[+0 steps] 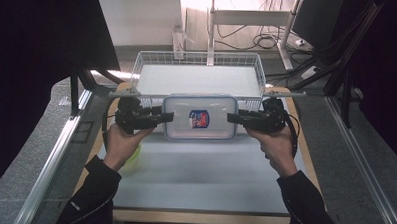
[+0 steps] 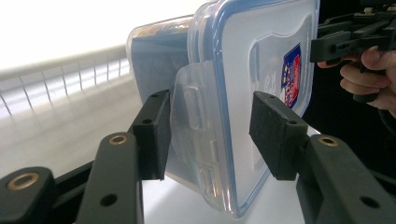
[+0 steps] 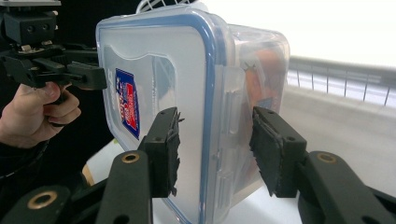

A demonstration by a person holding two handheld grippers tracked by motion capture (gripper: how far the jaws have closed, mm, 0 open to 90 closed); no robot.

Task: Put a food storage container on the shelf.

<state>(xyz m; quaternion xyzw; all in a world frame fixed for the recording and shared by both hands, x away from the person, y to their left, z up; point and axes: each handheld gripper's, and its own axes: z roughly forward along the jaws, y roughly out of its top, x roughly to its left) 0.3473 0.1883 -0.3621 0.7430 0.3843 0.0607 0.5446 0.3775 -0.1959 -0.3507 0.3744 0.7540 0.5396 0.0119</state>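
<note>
Clear plastic box with blue-rimmed lid, held off the worktop at its far edge, just before the wire basket; clamped at its ends by left gripper and right gripper.

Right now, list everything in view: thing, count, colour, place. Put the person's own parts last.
Lidded container: one, clear with blue-rimmed lid and a red-blue sticker, held in the air between both grippers, before the basket.
Wire basket: one, white, far side of the table.
Table: one, pale top.
Yellow-green thing: one, by the left hand, mostly hidden.
Left gripper: black, clamped on the container's left end.
Right gripper: black, clamped on its right end.
Sleeves: two, dark.
</note>
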